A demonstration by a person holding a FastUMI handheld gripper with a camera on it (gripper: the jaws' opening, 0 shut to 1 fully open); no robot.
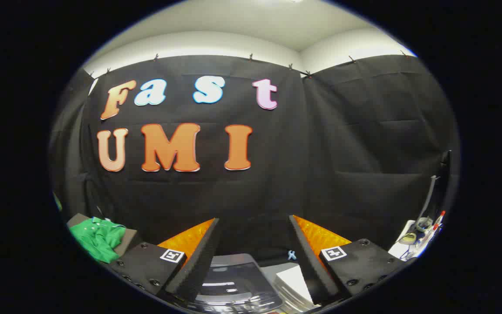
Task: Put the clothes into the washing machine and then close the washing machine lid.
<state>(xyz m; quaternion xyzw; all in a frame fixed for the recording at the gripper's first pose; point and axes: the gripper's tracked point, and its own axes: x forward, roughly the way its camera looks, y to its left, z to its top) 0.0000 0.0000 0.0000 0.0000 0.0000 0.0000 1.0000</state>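
A green garment [98, 237] lies crumpled on a grey stand, off to the left of my left finger. Low between my fingers shows the washing machine [233, 283], its dark glossy lid facing up with light streaks on it; I cannot tell if the lid is down. My gripper [254, 242] is open, held high above the machine, with nothing between its fingers. The booth's black cloth wall stands just beyond them.
A white pale block [296, 283] sits on the machine's top by my right finger. A small light blue ribbon shape [292, 255] lies behind it. At the far right are cables, a grey tube and a red-tipped tool [425, 229] on a white surface.
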